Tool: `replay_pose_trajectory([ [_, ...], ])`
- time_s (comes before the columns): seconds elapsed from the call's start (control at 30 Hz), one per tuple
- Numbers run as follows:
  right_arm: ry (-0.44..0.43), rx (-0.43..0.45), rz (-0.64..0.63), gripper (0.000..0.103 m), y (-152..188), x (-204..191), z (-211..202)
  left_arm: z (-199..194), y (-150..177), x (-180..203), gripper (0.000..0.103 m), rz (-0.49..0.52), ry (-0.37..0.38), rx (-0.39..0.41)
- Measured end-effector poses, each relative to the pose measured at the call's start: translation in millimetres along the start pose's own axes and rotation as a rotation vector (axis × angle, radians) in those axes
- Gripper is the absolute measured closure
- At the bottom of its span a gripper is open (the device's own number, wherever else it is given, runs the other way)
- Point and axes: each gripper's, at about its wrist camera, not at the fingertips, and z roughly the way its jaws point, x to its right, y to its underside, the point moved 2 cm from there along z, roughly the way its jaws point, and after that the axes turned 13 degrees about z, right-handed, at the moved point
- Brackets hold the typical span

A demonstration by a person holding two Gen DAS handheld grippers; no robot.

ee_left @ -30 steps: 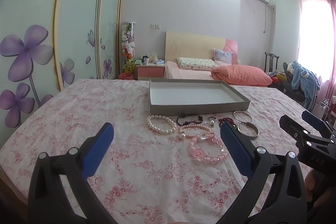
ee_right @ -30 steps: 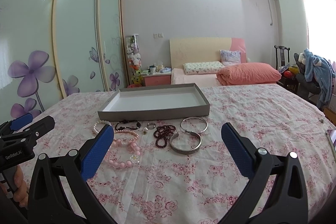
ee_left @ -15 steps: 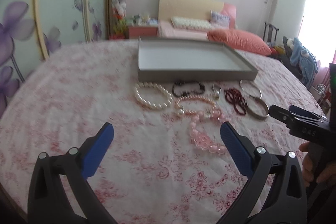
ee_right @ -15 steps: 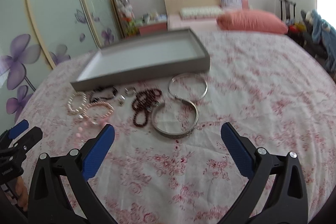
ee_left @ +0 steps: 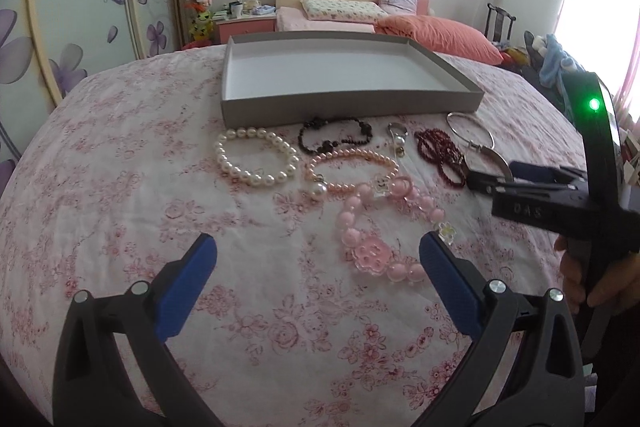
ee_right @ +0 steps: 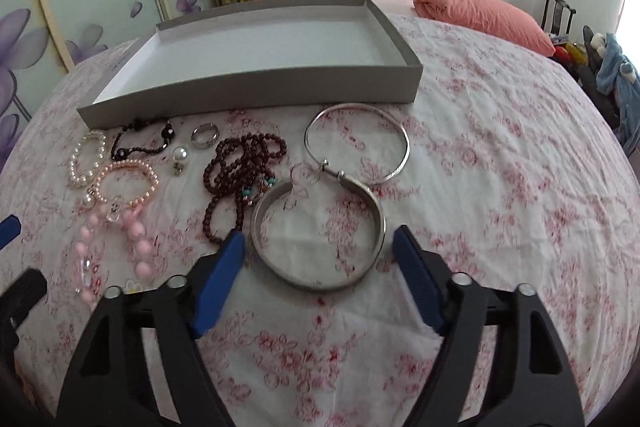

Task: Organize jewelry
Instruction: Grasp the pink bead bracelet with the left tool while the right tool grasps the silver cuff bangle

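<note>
Wide silver cuff bangle (ee_right: 320, 235) on floral worktop (ee_right: 500, 187), partly hidden in left view; right tongs (ee_right: 318, 267) spread, now lowered astride it. Left tongs (ee_left: 316, 267) spread, also closer. Grey tray (ee_right: 256, 91) behind.

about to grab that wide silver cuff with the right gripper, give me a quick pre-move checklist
1. Right gripper open: ok.
2. Wide silver cuff between its fingers: ok, still flat on the floral cloth.
3. Cuff free of neighbours: not ok, its end touches the thin silver bangle.
4. Dark red bead strand clear of the left finger: cannot tell.
5. Grey tray has room: ok.
6. Left gripper open, holding nothing: ok.
</note>
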Motion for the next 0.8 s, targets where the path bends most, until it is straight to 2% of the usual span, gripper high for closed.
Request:
replay_pose_trajectory([
  [0.13,0.001,0.013,-0.008,0.035,-1.1,-3.0,0.4,8.0,-2.2,4.8,0.005,0.011,0.011,-0.019],
  [0.33,-0.007,0.021,0.000,0.035,3.5,4.4,-4.7,21.7,-2.4,14.9,0.019,0.016,0.039,-0.073],
  [0.53,-0.017,0.019,0.008,0.035,4.4,7.3,-7.0,34.5,-7.1,17.2,0.039,-0.035,0.049,-0.112],
  [0.6,-0.019,0.019,0.009,0.035,3.6,8.4,-6.5,34.1,-7.8,17.9,0.049,-0.042,0.035,-0.113],
  [0.8,-0.019,0.018,0.008,0.035,3.0,9.4,-5.8,29.4,-2.9,17.4,0.068,-0.068,0.030,-0.112],
])
